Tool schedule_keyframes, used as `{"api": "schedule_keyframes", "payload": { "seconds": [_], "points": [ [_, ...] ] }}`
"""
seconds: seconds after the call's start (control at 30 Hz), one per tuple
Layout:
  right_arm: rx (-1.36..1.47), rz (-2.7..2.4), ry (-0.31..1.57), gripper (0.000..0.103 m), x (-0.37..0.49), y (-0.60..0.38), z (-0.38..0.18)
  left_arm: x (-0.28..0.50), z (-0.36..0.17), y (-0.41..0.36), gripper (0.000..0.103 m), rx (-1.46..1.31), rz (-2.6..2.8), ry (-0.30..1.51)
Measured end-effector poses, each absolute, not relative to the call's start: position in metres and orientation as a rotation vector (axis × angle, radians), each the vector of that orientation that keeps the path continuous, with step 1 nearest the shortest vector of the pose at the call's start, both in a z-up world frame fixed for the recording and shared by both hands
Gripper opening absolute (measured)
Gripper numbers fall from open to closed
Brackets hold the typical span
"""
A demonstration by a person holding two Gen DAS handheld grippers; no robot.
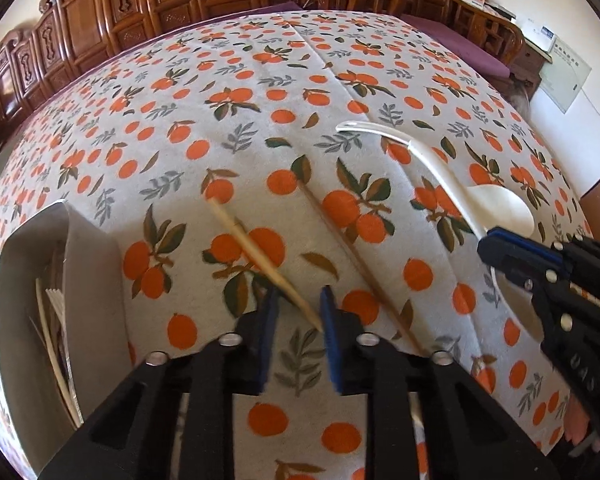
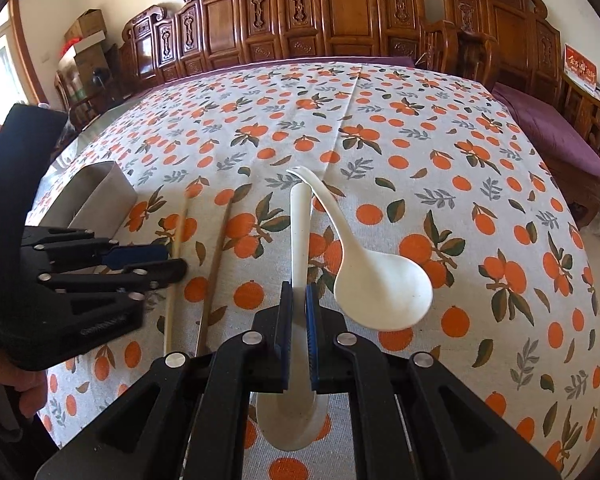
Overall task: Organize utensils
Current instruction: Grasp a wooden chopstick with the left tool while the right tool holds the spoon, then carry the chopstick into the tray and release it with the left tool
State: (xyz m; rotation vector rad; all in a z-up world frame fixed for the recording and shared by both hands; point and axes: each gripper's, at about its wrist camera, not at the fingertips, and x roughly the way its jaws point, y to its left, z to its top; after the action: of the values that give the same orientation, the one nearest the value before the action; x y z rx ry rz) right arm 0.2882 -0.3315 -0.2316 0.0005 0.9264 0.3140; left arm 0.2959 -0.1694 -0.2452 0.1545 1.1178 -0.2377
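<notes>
1. Left gripper point(image 1: 296, 320) at lower centre of the left wrist view, pointing steeply down at the tablecloth point(image 1: 260, 92) printed with oranges and leaves.
2. Jaws released, not clamped: a clear gap between the blue pads point(image 1: 269, 320), with the near end of a pale chopstick point(image 1: 252, 248) lying in that gap and touching only the right-hand pad.
3. Pale chopstick running diagonally from there toward upper left of the frame, flat on the cloth.
4. Second, darker chopstick point(image 1: 360, 264) just right of it, roughly parallel, untouched on the cloth.
5. Grey open box point(image 1: 92, 264) at far left of the same view, with thin pale sticks inside; exactly what these are, too hard to make out.
6. Right gripper point(image 2: 298, 320) at lower centre of the right wrist view, clenched on the handle of a white spoon point(image 2: 300, 232).
7. Handle of that spoon pointing up the frame, bowl below and behind the fingers near the bottom edge.
8. Second white spoon point(image 2: 380, 284) just right of the gripped one, resting on the cloth, its handle curving to upper left and crossing close to the first handle's tip.
9. Carved wooden screen point(image 2: 340, 12) across the top of both views, behind the table.
</notes>
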Motion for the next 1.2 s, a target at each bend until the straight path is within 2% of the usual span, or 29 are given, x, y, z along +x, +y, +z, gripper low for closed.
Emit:
{"api": "schedule_keyframes", "payload": {
  "seconds": [0.13, 0.43, 1.2],
  "points": [
    [-0.007, 0.323, 0.923, 0.008, 0.288, -0.324, -0.231, 0.288, -0.244, -0.157, 0.004, 0.137, -0.244, 1.124],
    [-0.025, 0.326, 0.921, 0.008, 0.287, -0.308, -0.229, 0.276, -0.234, -0.139, 0.004, 0.1, -0.266, 1.108],
    [-0.082, 0.419, 0.863, 0.008, 0.272, -0.241, -0.202, 0.232, -0.141, -0.068, 0.004, 0.06, -0.295, 0.934]
  ]
}}
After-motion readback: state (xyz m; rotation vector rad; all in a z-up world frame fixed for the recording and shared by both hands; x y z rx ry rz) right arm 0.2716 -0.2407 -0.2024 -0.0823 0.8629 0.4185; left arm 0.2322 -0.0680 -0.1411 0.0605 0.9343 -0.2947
